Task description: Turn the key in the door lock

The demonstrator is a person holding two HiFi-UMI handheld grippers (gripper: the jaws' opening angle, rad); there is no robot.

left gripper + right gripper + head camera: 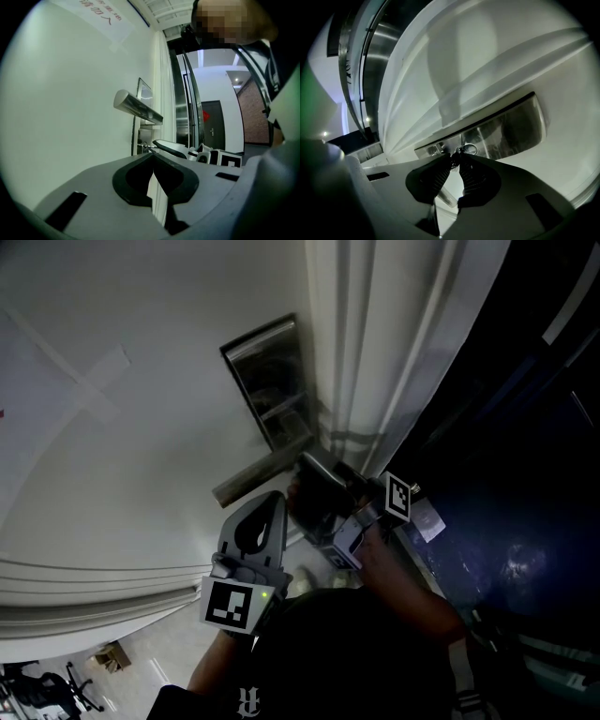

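Observation:
A steel lock plate with a lever handle sits on the white door. In the right gripper view, my right gripper is shut on the key in the lock, and a key ring shows just past the tips against the lock plate. In the head view my right gripper is pressed up to the plate under the handle and hides the key. My left gripper hangs shut and empty just below the handle. From the left gripper view I see the handle and the key.
The white door frame runs along the right of the lock, with dark space beyond it. A person's arm reaches up to the right gripper. Paper is taped on the door. An office chair stands on the floor far below.

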